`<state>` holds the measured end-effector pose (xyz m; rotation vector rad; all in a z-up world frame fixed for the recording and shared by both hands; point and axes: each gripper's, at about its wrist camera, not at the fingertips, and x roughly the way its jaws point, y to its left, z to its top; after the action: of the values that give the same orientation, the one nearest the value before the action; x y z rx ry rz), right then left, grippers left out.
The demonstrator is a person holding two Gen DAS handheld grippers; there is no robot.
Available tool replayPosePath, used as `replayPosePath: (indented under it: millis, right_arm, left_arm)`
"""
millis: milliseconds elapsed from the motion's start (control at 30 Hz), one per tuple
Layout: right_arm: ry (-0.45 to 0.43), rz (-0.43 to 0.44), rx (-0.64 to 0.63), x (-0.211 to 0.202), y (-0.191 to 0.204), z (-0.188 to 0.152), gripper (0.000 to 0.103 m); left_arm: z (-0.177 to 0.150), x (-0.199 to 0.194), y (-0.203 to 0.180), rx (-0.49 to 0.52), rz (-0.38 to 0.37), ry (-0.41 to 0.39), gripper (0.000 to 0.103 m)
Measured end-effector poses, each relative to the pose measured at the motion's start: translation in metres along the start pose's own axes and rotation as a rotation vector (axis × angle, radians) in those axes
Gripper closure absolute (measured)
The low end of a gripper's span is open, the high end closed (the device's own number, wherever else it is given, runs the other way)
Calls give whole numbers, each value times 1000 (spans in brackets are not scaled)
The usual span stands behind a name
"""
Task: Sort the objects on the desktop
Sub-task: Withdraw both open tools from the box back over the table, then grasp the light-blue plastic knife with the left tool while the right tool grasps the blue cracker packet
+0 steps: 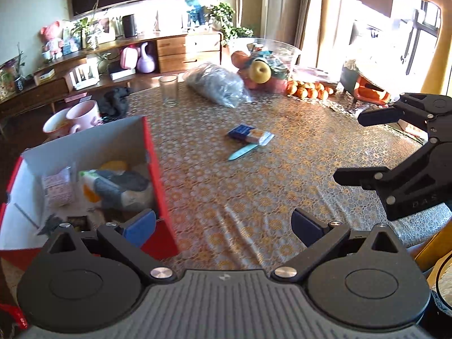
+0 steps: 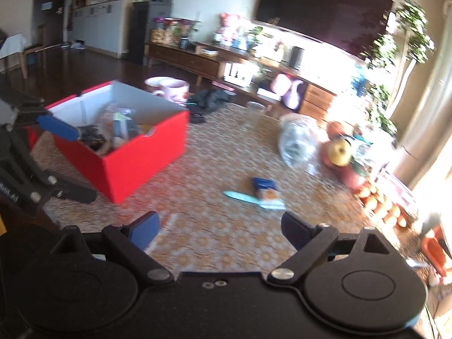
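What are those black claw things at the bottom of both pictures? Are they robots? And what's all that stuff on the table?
No robot: a person holds two pinching tools, each carrying a camera. One picture looks out from the left gripper, the other from the right gripper. Both are open and hold nothing. On the patterned tablecloth stands a red box already holding small things. In the middle lie a light-blue knife and a small blue packet. Farther back are a drinking glass, a clear plastic bag and a bowl of fruit.

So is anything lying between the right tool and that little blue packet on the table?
Nothing visible. Only bare tablecloth lies between the open right tool and the packet. A teal knife lies beside the packet, on its near left.
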<state>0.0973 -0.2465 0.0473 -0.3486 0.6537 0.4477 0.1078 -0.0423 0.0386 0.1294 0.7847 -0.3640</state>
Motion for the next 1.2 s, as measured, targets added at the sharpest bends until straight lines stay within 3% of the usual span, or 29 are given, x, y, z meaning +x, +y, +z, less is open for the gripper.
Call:
replayPosePath:
  millis: [400, 933, 1200]
  right_arm:
    - [36, -42, 52, 36, -53, -7, 9]
    - [81, -2, 91, 120, -94, 1, 9]
    - [218, 36, 184, 175, -115, 14, 12]
  left_arm:
    - [19, 61, -24, 5, -56, 7, 0]
    - [41, 155, -30, -3, -85, 40, 0]
    - [55, 193, -33, 3, -99, 97, 0]
